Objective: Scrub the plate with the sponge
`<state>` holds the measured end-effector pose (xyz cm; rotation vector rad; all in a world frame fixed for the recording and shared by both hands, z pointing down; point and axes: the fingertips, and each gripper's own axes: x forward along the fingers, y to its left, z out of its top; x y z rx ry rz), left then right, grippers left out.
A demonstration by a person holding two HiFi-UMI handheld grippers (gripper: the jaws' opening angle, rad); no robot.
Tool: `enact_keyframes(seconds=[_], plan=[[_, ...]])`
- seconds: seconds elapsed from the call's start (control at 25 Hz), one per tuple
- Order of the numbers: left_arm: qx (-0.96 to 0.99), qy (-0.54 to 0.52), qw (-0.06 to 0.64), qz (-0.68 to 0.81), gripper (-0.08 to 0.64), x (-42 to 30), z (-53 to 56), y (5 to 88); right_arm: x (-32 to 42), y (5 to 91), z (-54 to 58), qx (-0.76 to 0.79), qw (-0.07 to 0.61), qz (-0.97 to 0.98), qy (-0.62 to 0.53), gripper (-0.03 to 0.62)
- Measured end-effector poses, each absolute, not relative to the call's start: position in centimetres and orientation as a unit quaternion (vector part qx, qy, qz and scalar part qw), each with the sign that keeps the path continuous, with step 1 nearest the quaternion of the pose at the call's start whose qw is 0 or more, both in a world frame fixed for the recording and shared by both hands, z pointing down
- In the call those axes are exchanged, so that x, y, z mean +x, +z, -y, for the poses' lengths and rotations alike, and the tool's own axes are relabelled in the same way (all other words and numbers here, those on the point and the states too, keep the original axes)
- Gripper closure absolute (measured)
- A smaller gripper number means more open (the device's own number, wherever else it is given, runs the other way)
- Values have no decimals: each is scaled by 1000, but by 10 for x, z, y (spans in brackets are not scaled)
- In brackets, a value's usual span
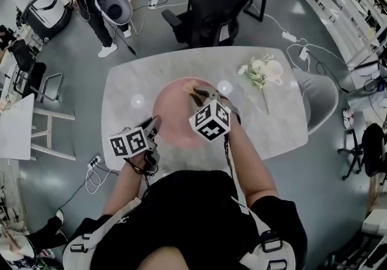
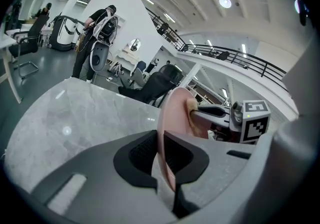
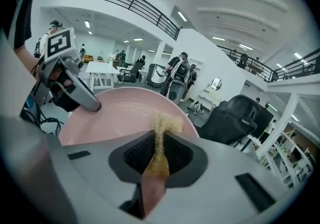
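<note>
While the person leans over the table, the left gripper (image 1: 155, 122), carrying its cube of black-and-white square markers, points up and to the right, and its two dark padded jaws are clamped onto the near left rim of a round pink plate (image 1: 174, 112). From the left gripper view (image 2: 159, 155) the rim runs as a thin pink edge (image 2: 172, 113) straight between the pads, which press it from both sides. The plate sits over a pale marble-look oval tabletop (image 1: 124, 84); whether it rests on that surface or is lifted off it cannot be told. Just right of the left gripper, the right gripper (image 1: 198, 92) reaches over the plate's middle, its jaws pinched on a thin yellow-tan fibrous sponge (image 1: 193, 87). From the right gripper view (image 3: 159, 155) the sponge (image 3: 162, 128) stands squeezed between the pads, its frayed tip pushing out ahead of them against the plate's inner face (image 3: 120, 113), with the left gripper (image 3: 89, 103) at the far left rim. Farther right of the right gripper, a bunch of white flowers (image 1: 255, 70) lies on the tabletop, well apart from the plate. Beyond both grippers stands a black office chair (image 1: 211, 9).
</note>
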<state>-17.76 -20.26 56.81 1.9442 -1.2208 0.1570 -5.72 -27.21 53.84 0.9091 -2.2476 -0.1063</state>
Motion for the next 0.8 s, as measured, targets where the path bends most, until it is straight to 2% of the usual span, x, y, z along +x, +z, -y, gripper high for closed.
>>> enact_keyframes(seconds=[0.36, 0.8], plan=[[783, 114, 364, 491, 534, -179, 195, 561, -85, 547, 260, 327, 341, 880, -46, 541], [769, 79, 386, 504, 525, -191, 200, 564, -118, 574, 216, 230, 355, 905, -40, 541]])
